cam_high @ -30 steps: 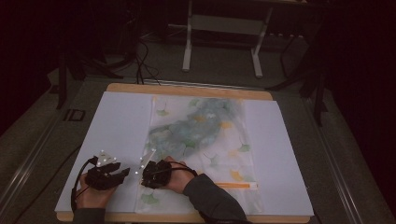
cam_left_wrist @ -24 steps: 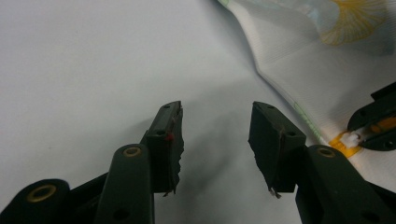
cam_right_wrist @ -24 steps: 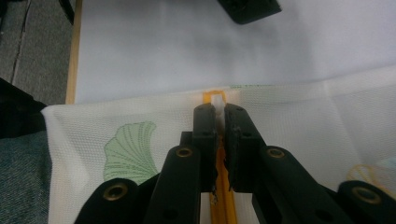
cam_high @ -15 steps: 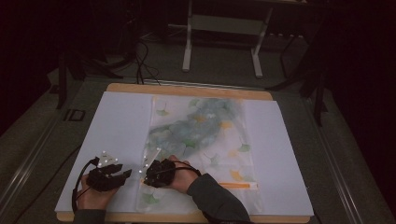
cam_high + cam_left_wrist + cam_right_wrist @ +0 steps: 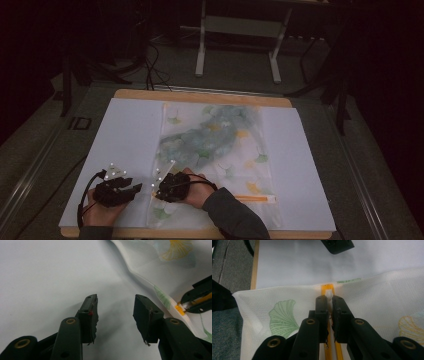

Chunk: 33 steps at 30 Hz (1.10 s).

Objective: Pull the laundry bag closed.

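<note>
A white mesh bag (image 5: 215,135) printed with green and yellow leaves lies flat across the white-covered table (image 5: 125,135). Its orange zipper (image 5: 255,198) runs along the near end. My right gripper (image 5: 330,302) is shut on the white zipper pull (image 5: 329,293) at the bag's left edge, and in the high view this right gripper (image 5: 156,190) points left. Just left of the bag, my left gripper (image 5: 115,312) rests open on the bare white surface with nothing between its jaws. From the left gripper view, the right gripper's tips (image 5: 197,298) pinch the zipper pull (image 5: 180,308).
The table's wooden edge (image 5: 200,95) shows at the far side and a strip of it (image 5: 256,262) at the near left. A metal stand (image 5: 237,45) is on the dark floor beyond. White surface lies to both sides of the bag.
</note>
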Tool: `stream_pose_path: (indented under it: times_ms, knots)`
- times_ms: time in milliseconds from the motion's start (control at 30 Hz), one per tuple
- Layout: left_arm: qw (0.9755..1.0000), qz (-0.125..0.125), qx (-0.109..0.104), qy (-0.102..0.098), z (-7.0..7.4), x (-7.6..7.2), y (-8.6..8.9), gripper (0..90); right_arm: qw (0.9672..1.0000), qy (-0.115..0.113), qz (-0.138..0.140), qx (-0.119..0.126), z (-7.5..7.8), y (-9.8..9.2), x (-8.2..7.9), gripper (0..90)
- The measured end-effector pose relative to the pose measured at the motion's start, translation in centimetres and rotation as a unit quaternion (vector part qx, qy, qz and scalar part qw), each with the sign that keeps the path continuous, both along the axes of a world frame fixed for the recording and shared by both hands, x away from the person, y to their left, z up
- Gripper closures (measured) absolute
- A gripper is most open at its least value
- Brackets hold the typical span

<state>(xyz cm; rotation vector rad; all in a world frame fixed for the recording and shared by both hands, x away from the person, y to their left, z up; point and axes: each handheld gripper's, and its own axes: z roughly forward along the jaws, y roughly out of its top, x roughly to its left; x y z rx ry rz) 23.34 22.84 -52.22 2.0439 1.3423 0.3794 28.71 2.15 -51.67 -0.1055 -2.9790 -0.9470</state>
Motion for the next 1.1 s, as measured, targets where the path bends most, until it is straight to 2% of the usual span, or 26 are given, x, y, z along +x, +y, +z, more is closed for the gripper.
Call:
stream_pose_path:
  times_ms: [133, 367, 400, 633, 800, 1100]
  knots:
    - [1.0000, -0.002, 0.002, 0.003, 0.0, -0.2, -0.1, 54.3, 1.0000, 0.001, -0.002, 0.002, 0.0, -0.2, 0.0, 83.8]
    - [0.9998, -0.009, -0.013, 0.007, 0.2, -0.5, -0.2, 54.9, 1.0000, 0.003, -0.008, 0.004, -0.4, -0.5, 0.0, 83.9]
    - [0.9997, -0.014, -0.016, 0.012, 0.3, -0.6, -0.4, 55.3, 1.0000, 0.001, -0.008, 0.001, -0.4, -0.5, 0.0, 83.9]
    - [0.9991, -0.035, -0.017, 0.016, 0.6, -0.9, -1.3, 56.1, 0.9999, 0.002, -0.010, 0.002, -0.8, -0.4, -0.1, 83.9]
    - [0.9980, -0.049, -0.031, 0.023, 0.8, -1.2, -1.8, 56.1, 1.0000, 0.003, -0.007, 0.002, -0.8, -0.2, -0.2, 83.9]
    - [0.9968, -0.068, -0.032, 0.028, 1.0, -1.4, -2.5, 56.3, 1.0000, -0.001, -0.007, 0.001, -0.8, -0.1, -0.4, 84.0]
